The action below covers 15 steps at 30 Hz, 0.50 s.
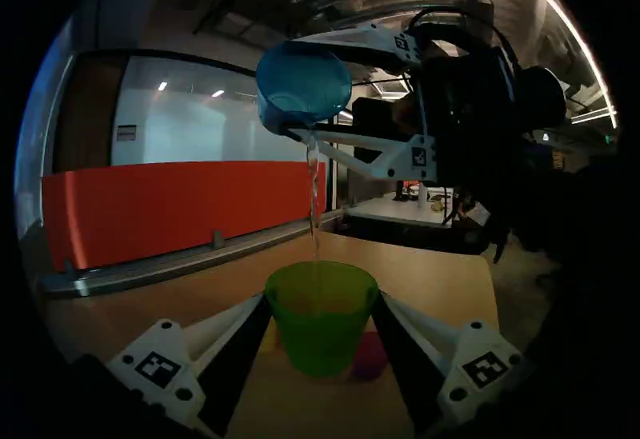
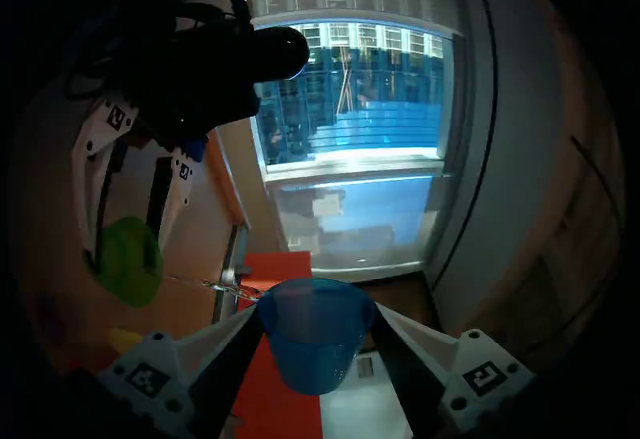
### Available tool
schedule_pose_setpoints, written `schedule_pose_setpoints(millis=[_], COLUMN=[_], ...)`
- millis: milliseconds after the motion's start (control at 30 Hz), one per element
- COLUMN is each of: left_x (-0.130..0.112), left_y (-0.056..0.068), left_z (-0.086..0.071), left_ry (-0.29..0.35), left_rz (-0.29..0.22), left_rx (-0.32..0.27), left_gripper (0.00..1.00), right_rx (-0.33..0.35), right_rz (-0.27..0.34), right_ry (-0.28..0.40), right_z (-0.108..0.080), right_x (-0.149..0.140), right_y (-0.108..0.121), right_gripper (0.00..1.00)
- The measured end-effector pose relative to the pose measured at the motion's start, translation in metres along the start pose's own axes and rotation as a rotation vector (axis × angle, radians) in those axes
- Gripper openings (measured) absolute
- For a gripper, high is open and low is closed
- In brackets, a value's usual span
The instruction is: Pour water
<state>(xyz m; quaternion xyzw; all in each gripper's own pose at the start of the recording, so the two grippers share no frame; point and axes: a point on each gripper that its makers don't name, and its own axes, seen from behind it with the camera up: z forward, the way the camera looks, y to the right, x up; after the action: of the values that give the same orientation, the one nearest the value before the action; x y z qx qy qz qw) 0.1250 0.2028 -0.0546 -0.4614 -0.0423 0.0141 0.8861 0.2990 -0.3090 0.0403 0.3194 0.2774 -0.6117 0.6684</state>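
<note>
In the left gripper view, my left gripper (image 1: 320,305) holds the green cup (image 1: 322,335) upright between both fingers, low and near, above the wooden table (image 1: 432,271). Higher and farther, the right gripper (image 1: 302,91) grips the blue cup (image 1: 298,79), which is tipped. A thin stream of water (image 1: 313,191) falls from its lip into the green cup. I judge that the stream enters close to the far rim, so a small drift of either hand would send water onto the table. The fall is high, so it may also splash. A small pink thing (image 1: 370,357) just behind the green cup could get wet.

In the right gripper view, the blue cup (image 2: 314,335) sits between both fingers of the right gripper, and the green cup (image 2: 128,261) is far to the left. I cannot see the water level in it, so a steeper tip may overfill it.
</note>
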Motion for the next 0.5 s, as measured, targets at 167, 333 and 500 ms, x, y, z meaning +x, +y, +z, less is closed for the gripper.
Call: schedule_pose_setpoints(millis=[167,333,500], left_x=[0.0002,0.001,0.0013], left_y=[-0.0003,0.0007,0.0017], left_z=[-0.0004,-0.0007,-0.0009], left_ry=[0.0,0.0,0.0], left_rz=[0.0,0.0,0.002], left_rx=[0.001,-0.001,-0.002], left_gripper=[0.86,0.86,0.86], right_rx=[-0.007,-0.012,-0.016], right_rz=[-0.026,-0.051,-0.08], right_ry=[0.002,0.002,0.003], right_z=[0.0003,-0.0003,-0.0006], right_x=[0.0034,0.0053,0.0064], right_y=[0.003,0.0054,0.0067], right_gripper=[0.91,0.91,0.91])
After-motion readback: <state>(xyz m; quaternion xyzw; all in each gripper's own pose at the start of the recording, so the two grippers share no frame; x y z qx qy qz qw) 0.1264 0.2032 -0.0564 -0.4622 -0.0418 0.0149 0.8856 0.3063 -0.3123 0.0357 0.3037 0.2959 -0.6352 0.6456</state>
